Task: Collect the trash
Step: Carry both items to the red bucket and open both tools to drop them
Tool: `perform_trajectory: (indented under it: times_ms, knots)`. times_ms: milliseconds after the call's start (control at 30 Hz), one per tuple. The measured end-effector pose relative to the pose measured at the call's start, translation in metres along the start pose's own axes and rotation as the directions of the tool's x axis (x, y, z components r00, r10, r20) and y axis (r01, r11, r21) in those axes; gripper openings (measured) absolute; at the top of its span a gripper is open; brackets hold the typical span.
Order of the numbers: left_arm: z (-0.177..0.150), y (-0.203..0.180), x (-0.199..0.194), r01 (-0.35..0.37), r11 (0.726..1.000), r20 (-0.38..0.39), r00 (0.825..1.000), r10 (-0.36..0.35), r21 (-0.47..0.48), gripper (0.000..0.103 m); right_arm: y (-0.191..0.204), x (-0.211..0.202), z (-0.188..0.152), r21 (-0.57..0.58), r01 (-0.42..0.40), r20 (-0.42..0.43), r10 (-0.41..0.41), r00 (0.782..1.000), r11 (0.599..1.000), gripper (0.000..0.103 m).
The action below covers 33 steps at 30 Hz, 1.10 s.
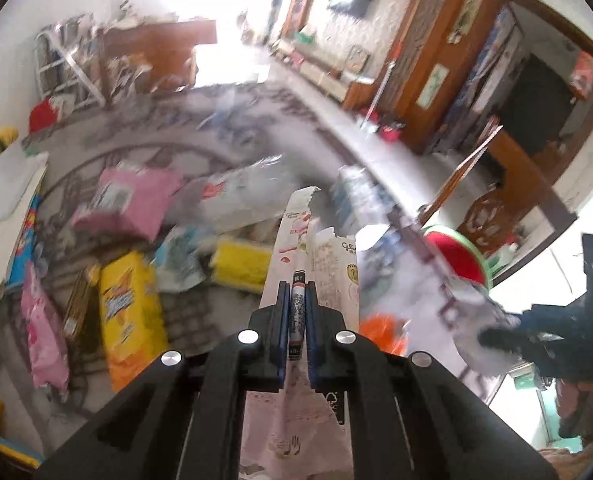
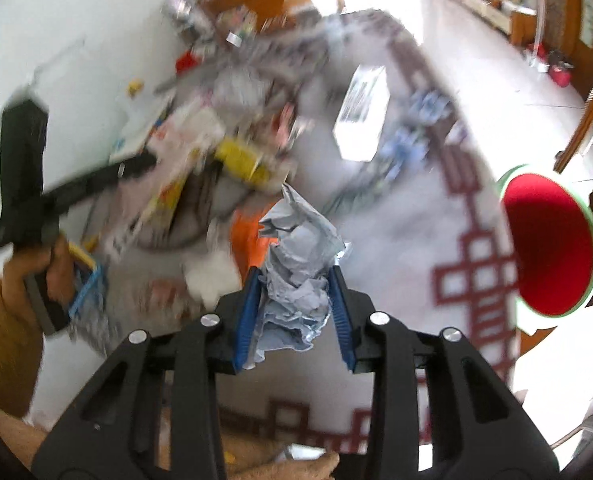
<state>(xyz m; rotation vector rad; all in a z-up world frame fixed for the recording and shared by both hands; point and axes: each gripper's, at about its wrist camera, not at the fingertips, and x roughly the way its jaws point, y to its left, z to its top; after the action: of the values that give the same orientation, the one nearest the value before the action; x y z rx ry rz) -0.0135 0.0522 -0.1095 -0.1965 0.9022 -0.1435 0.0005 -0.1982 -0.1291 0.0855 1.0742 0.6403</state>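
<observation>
My left gripper (image 1: 297,292) is shut on a flattened white and pink carton (image 1: 328,256) that sticks up past the fingertips and hangs down under them. In the right wrist view my right gripper (image 2: 295,276) is shut on a crumpled grey-blue paper wad (image 2: 296,264), with the blue pads pressing on both its sides. The left gripper (image 2: 20,184) appears there at the left, held by a hand in a mustard sleeve. The right gripper with its pale wad (image 1: 484,336) shows at the right of the left wrist view. A red bin with a green rim (image 2: 548,244) stands to the right, also the red bin (image 1: 462,256).
Trash lies scattered on a grey patterned rug (image 1: 200,148): a pink pack (image 1: 124,204), a yellow bag (image 1: 130,312), a yellow packet (image 1: 240,264), an orange wrapper (image 1: 382,330) and a white box (image 2: 362,120). Wooden furniture (image 1: 424,56) lines the far wall.
</observation>
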Motion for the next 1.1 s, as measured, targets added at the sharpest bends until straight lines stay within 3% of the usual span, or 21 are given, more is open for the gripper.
perform_trajectory:
  times_ms: [233,533,767,1100]
  knots:
    - [0.034,-0.065,0.02,0.106,0.992,0.031,0.994,-0.108,0.065,0.005,-0.072,-0.03,0.017,0.114,0.1,0.091,-0.11,0.99,0.989,0.034]
    - [0.069,-0.174,0.079,0.238,0.956,-0.002,0.971,-0.241,0.173,0.005,-0.187,-0.049,0.019,0.311,0.206,0.07,-0.239,0.969,0.928,0.035]
    - [0.081,-0.24,0.128,0.282,0.938,-0.051,0.959,-0.278,0.202,0.005,-0.239,-0.064,0.024,0.355,0.264,0.097,-0.316,0.944,0.897,0.073]
    - [0.081,-0.313,0.196,0.318,0.912,-0.137,0.947,-0.291,0.26,0.005,-0.299,-0.102,0.009,0.434,0.304,0.093,-0.378,0.921,0.848,0.075]
